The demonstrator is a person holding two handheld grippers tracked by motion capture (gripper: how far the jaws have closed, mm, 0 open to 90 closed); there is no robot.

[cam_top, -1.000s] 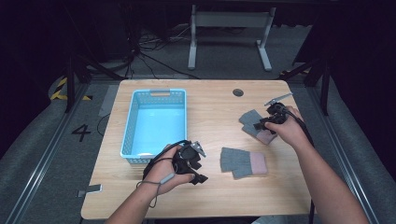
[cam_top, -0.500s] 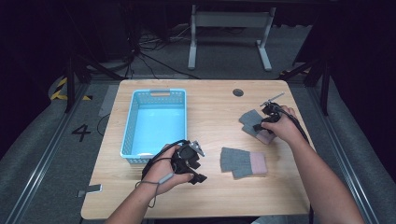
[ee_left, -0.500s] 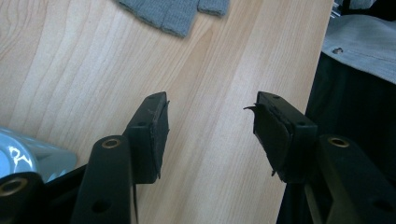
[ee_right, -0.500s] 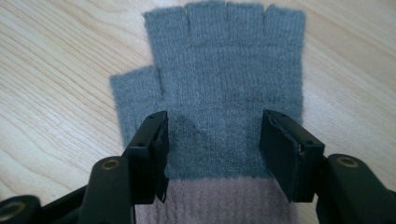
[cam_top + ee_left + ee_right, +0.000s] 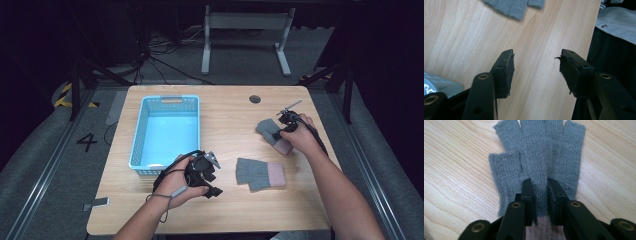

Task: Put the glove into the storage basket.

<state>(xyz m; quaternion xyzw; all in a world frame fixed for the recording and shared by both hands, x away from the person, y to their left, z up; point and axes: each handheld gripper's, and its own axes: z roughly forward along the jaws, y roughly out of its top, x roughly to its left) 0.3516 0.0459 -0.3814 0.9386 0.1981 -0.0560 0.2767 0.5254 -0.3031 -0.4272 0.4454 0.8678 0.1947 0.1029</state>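
My right gripper (image 5: 540, 188) has just been closing and pinches the grey knitted fingerless glove (image 5: 541, 152) on the wooden desk (image 5: 454, 170), my left gripper (image 5: 536, 67) open.

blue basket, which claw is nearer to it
Left. The left claw sits just off the blue basket, by its near right corner; the right claw is far across the table.

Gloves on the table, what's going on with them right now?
The right gripper has just been closing its jaws on the far glove, pinching a fold of grey knit near the pink cuff. The left gripper rests open over bare table, holding nothing. The second glove lies flat between the two hands, and the blue basket sits at the left.
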